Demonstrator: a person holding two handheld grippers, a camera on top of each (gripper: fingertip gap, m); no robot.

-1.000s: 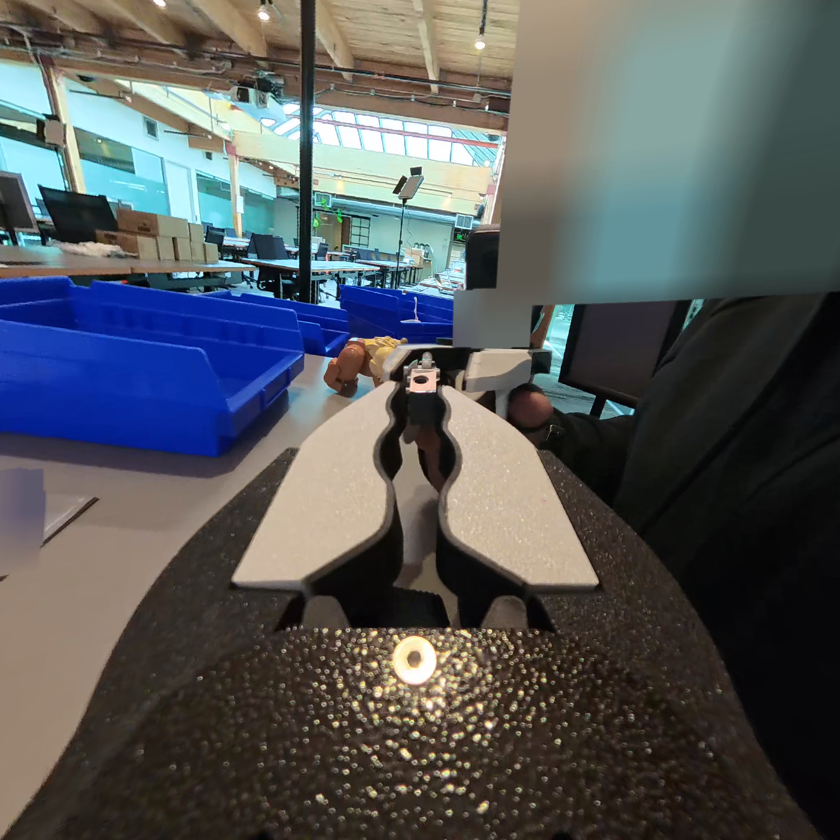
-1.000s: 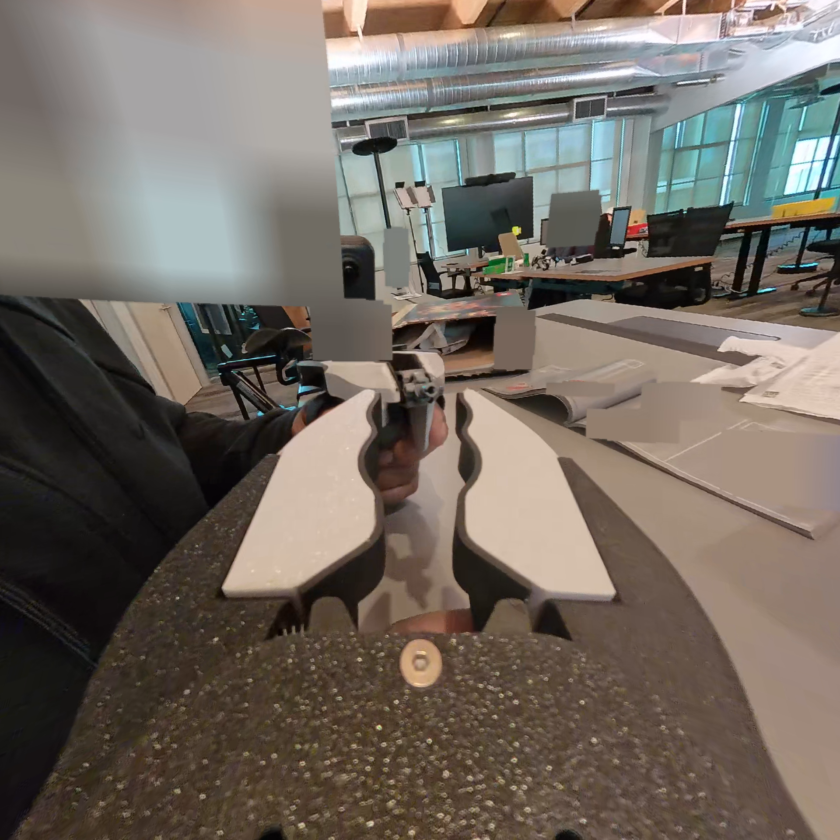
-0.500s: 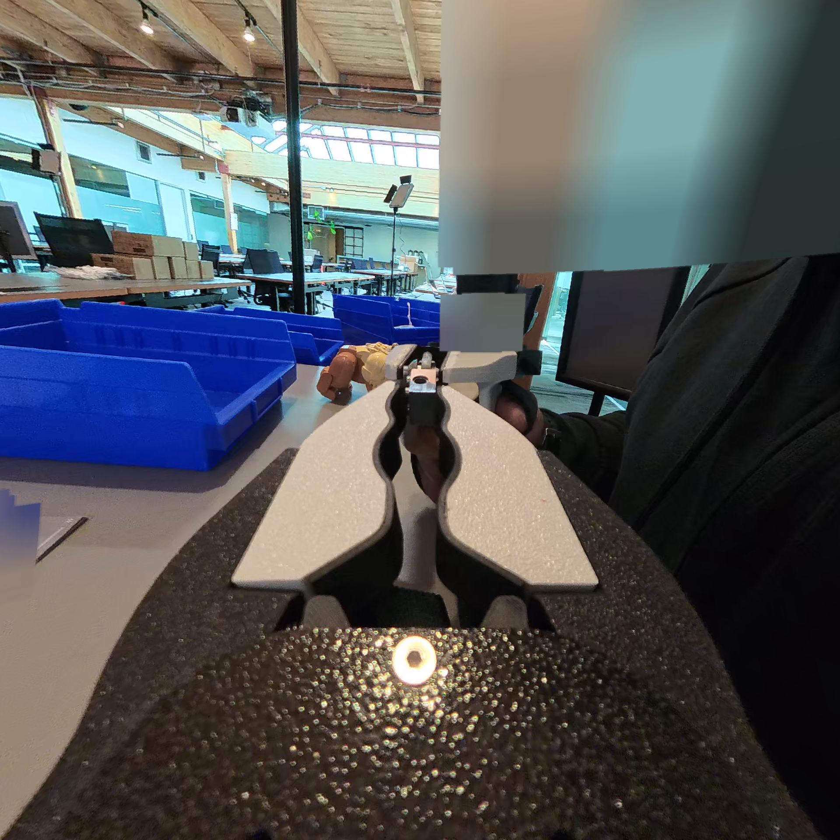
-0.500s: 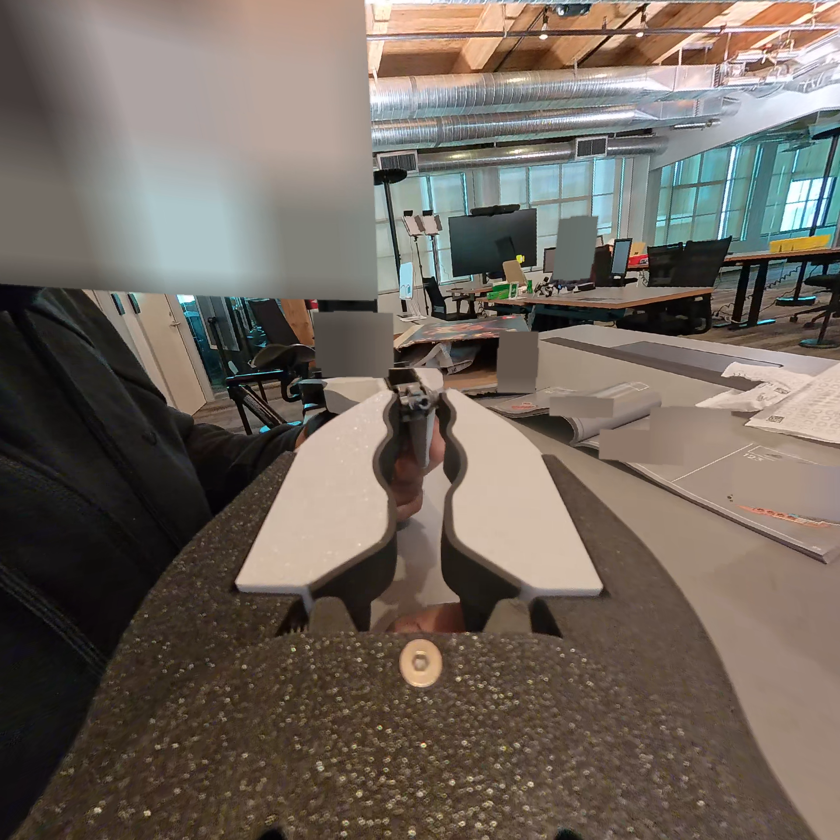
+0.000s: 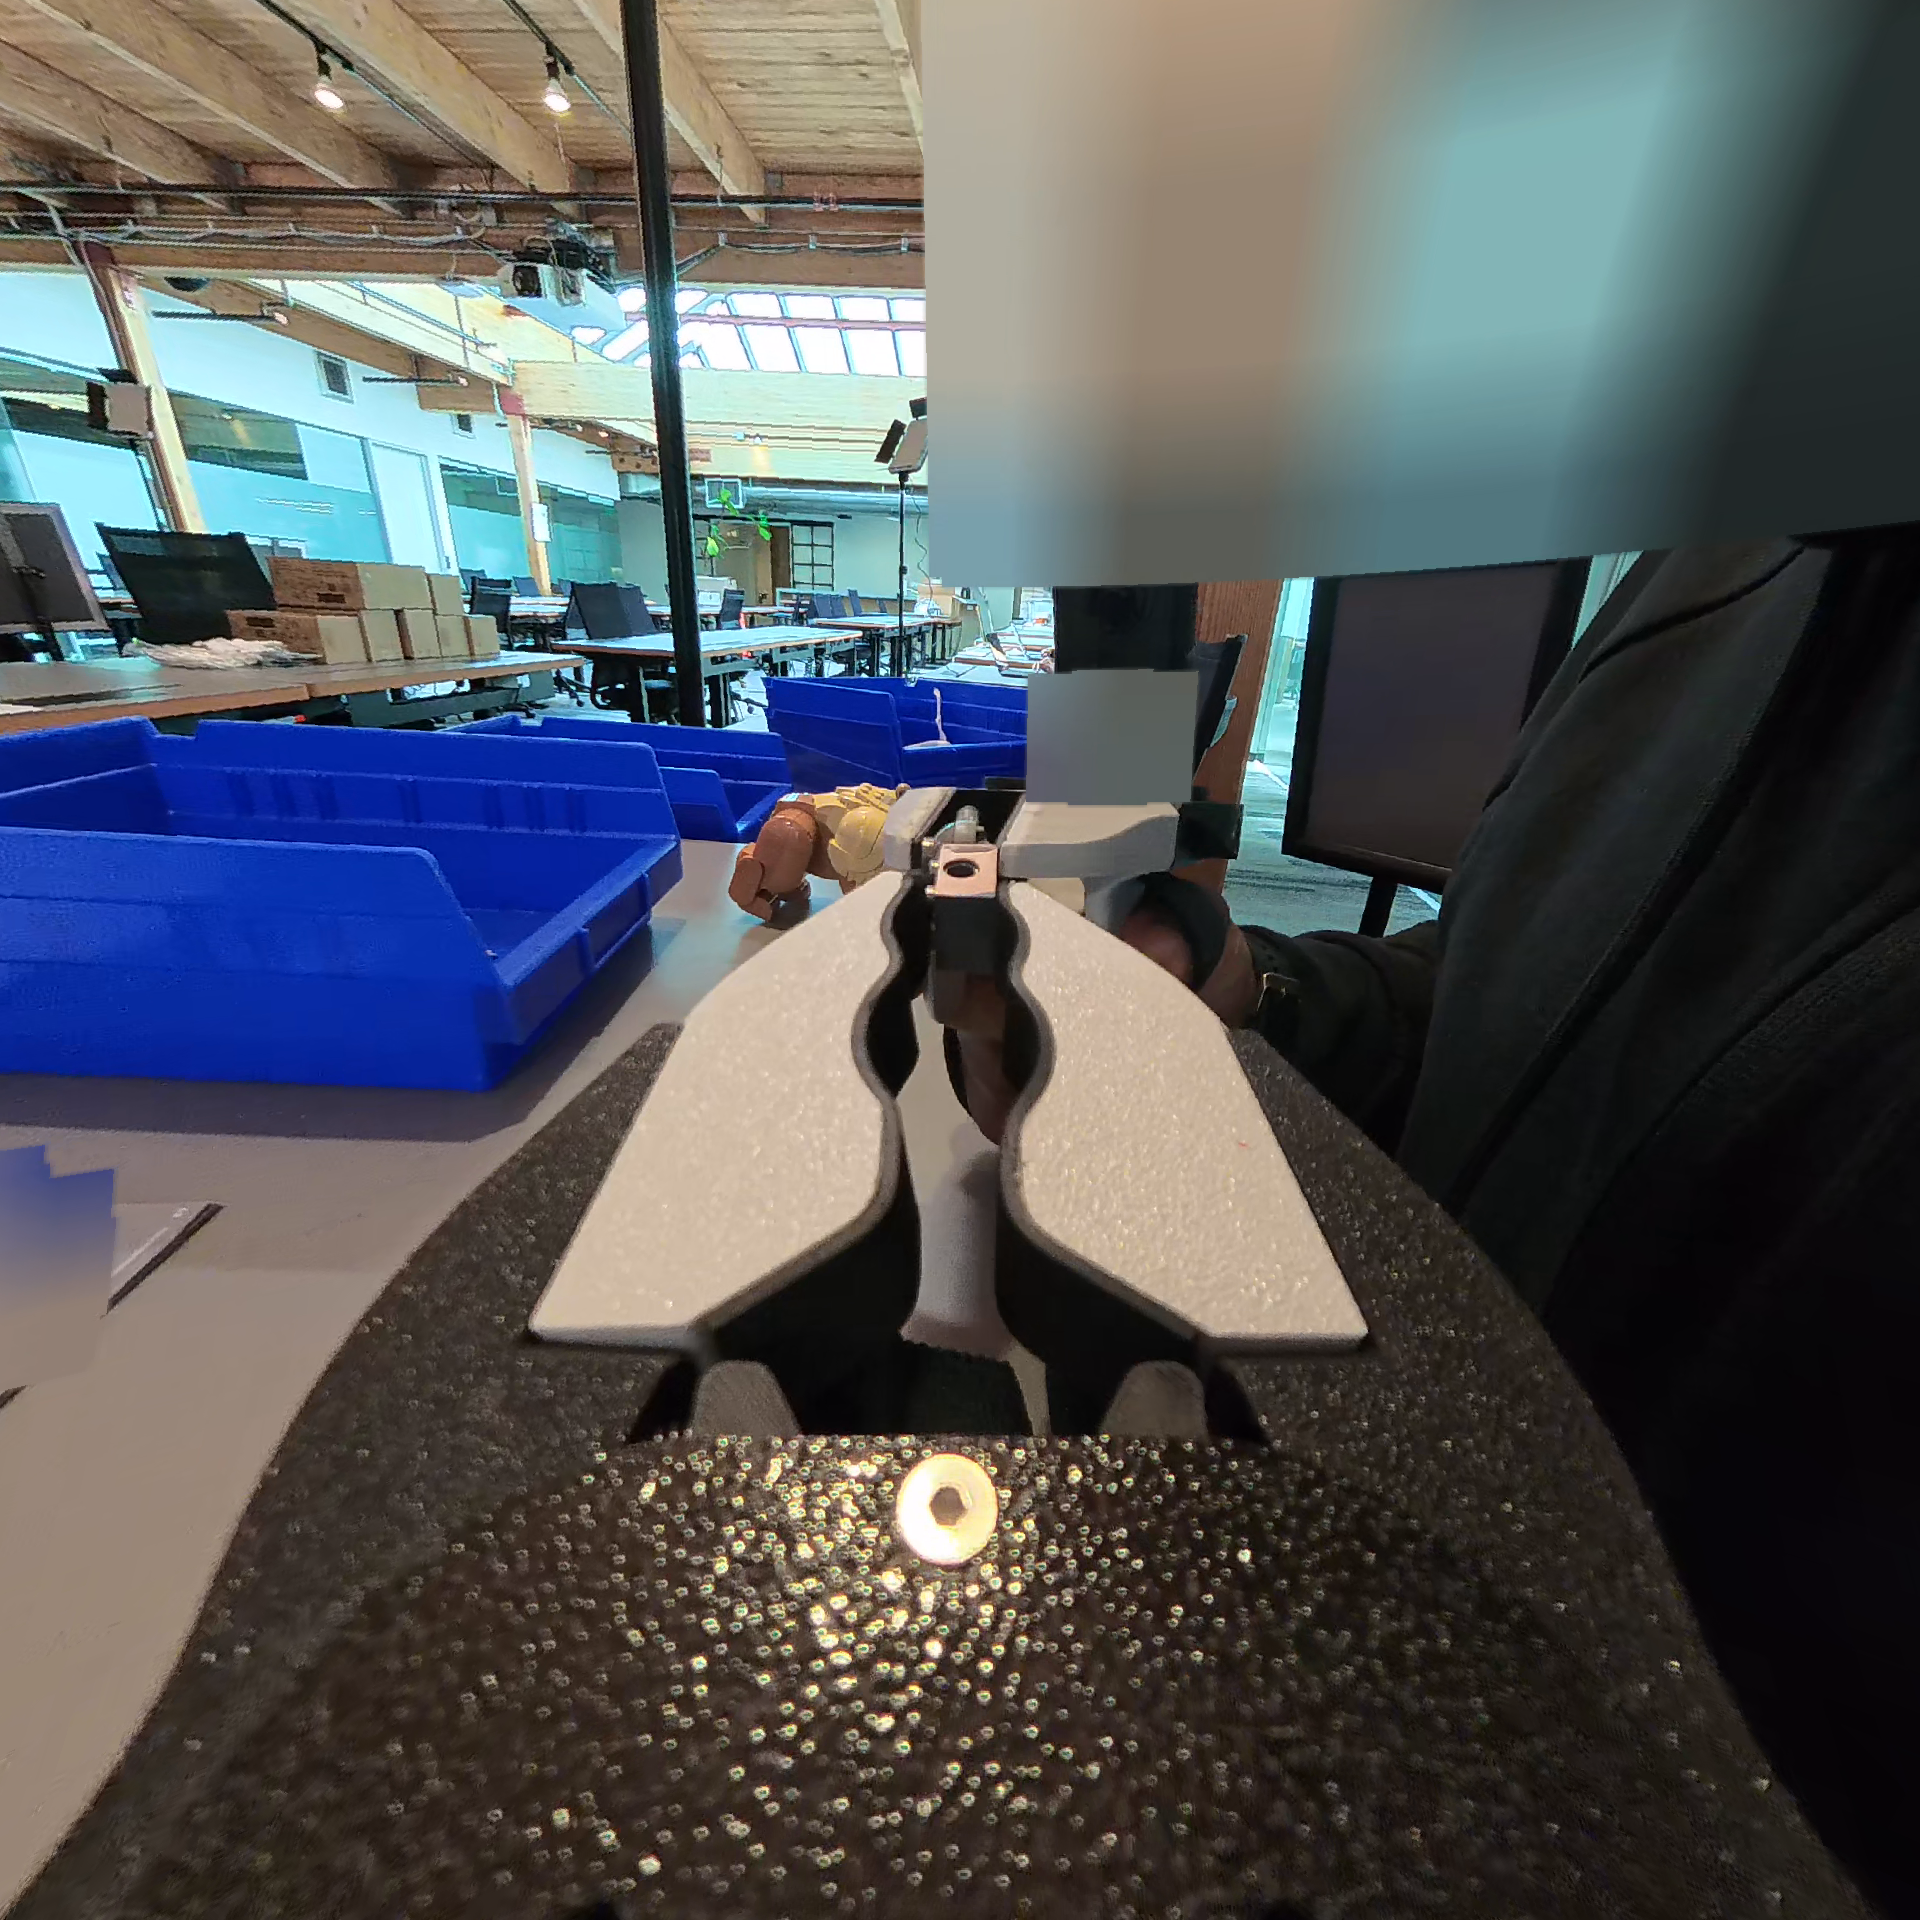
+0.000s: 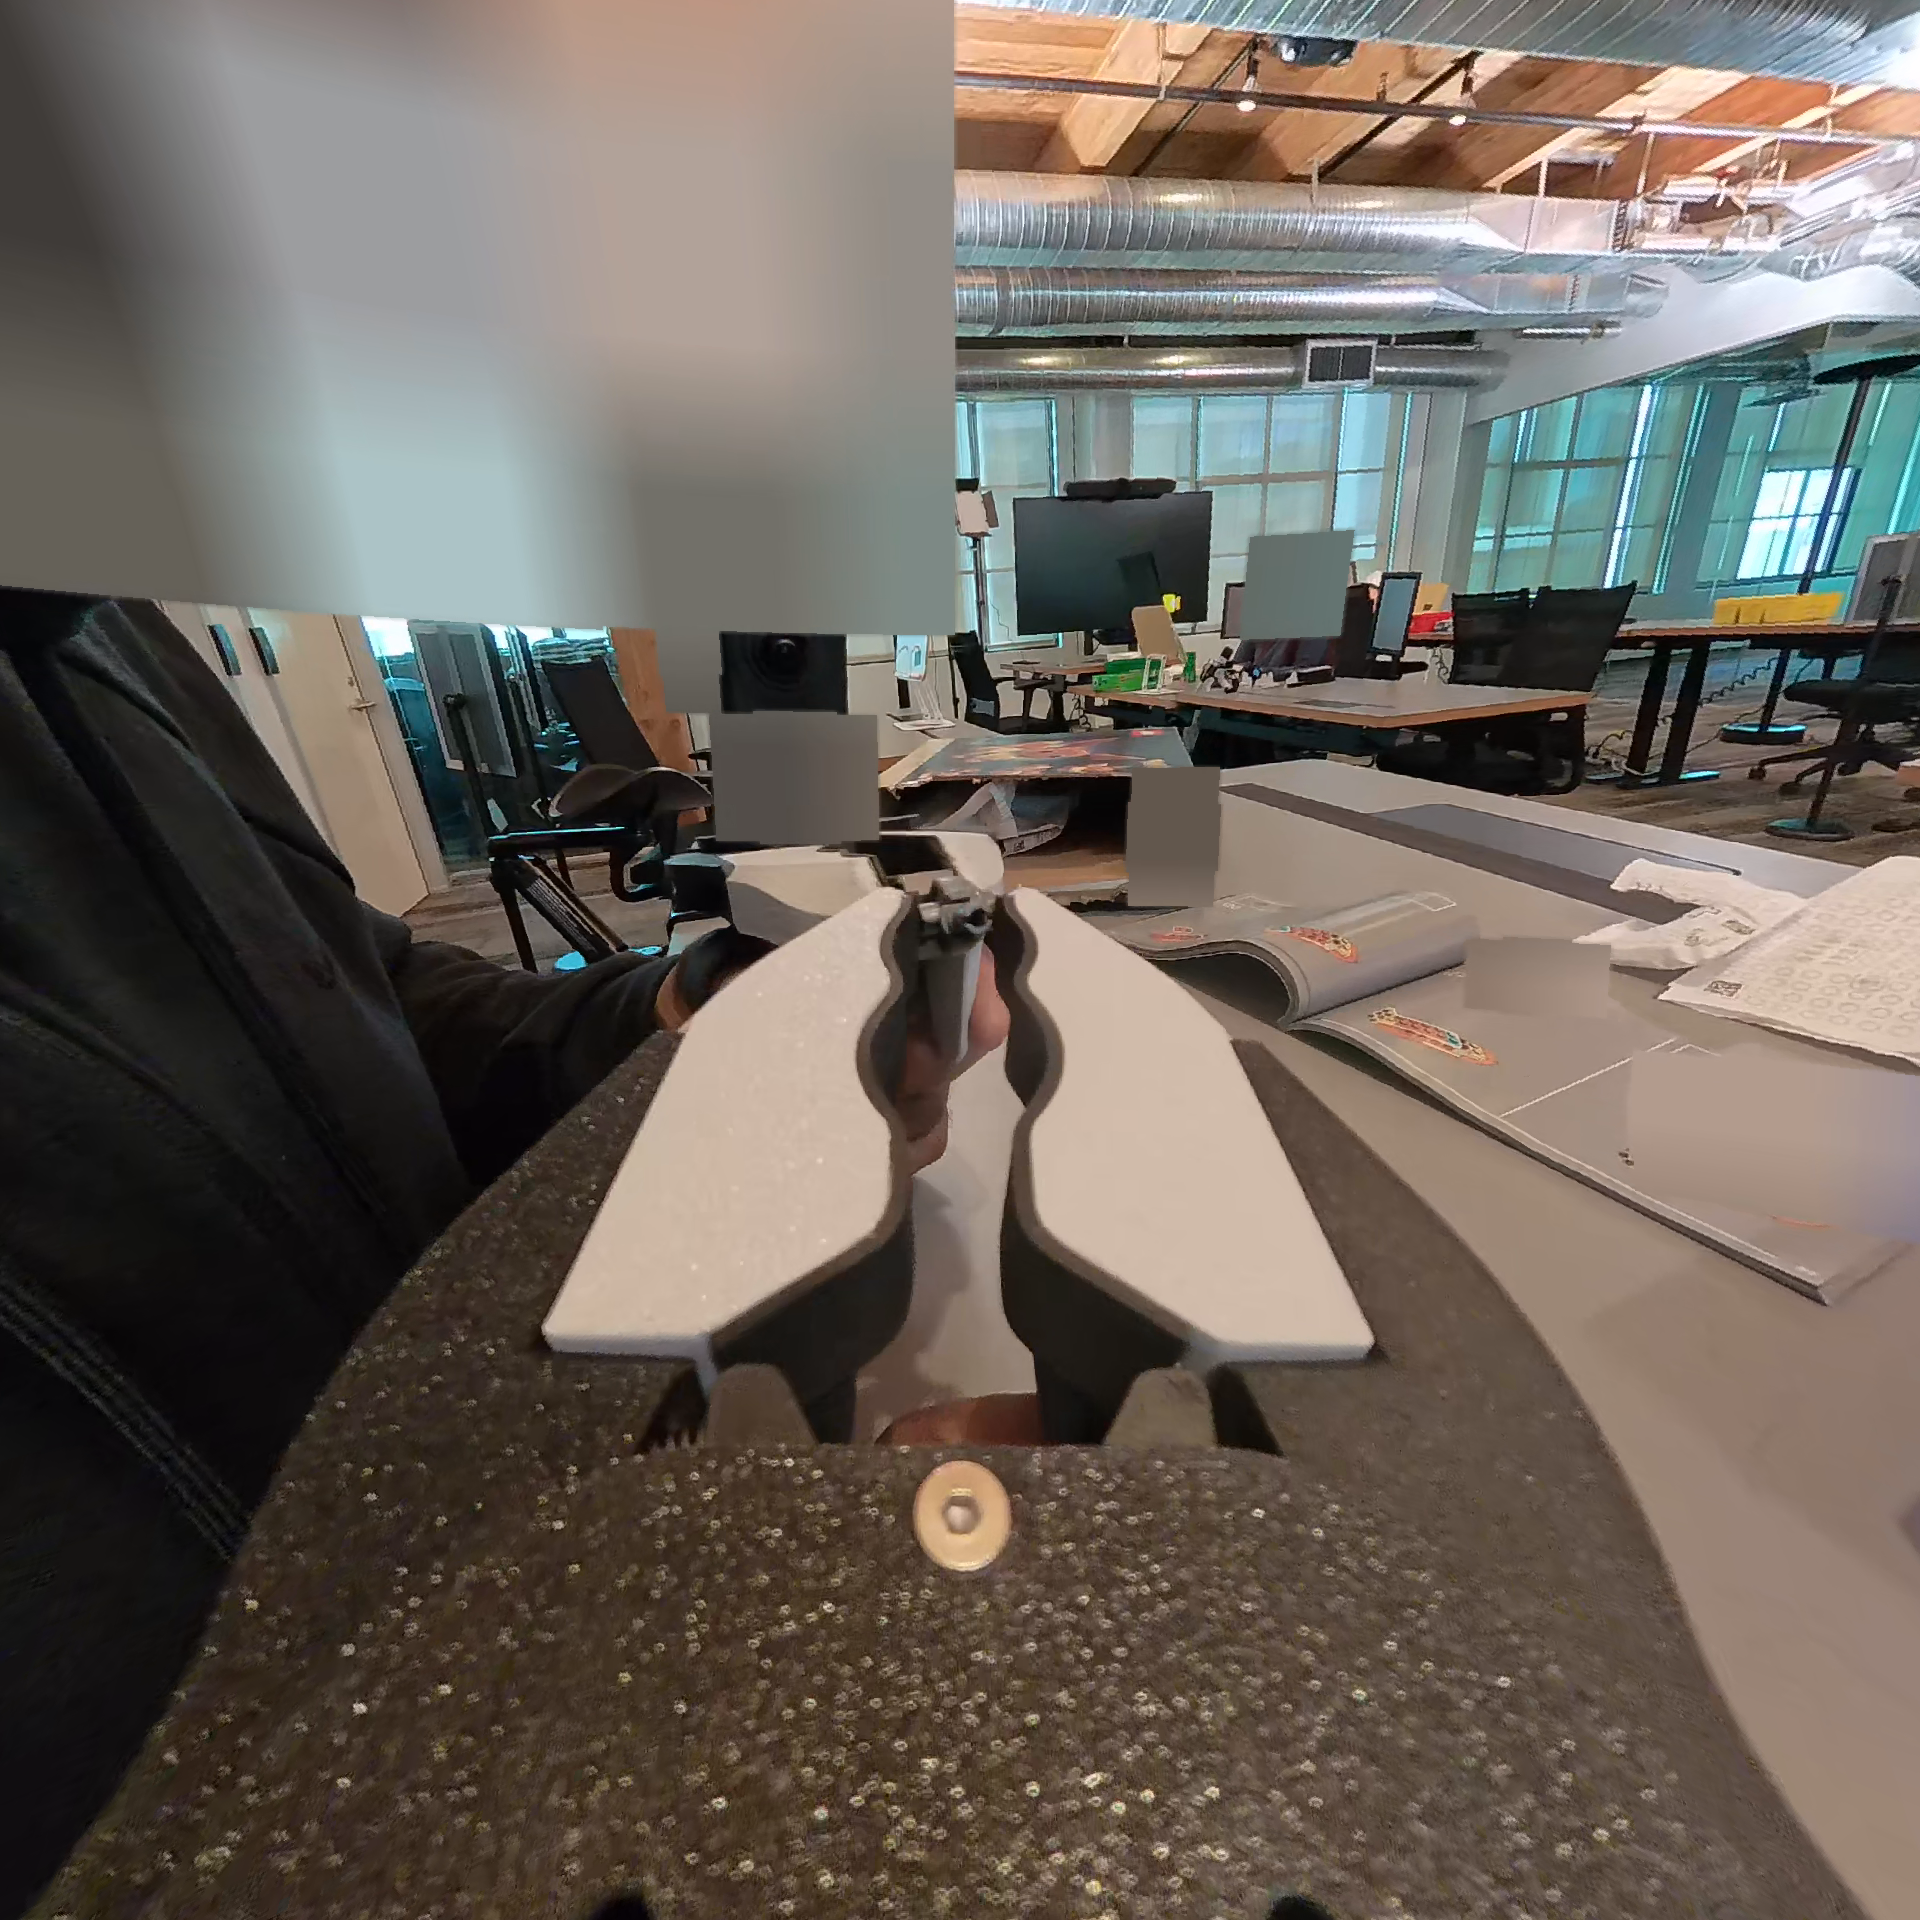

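Dark grey with a tan face, the small piece is up off the bench, pinched nose to nose between your two claws. Your left claw is clenched on it, pads pressing both flanks. Your right claw looks clamped on the other end too. I'd go for even squeeze and both wrists in one line, since a piece this tiny could twist out. The brown toy figure lies toward the bench's far edge, by the blue bins.

Small piece partly hidden betw. left gripper's tips, kind unclear — toy figure half-covered
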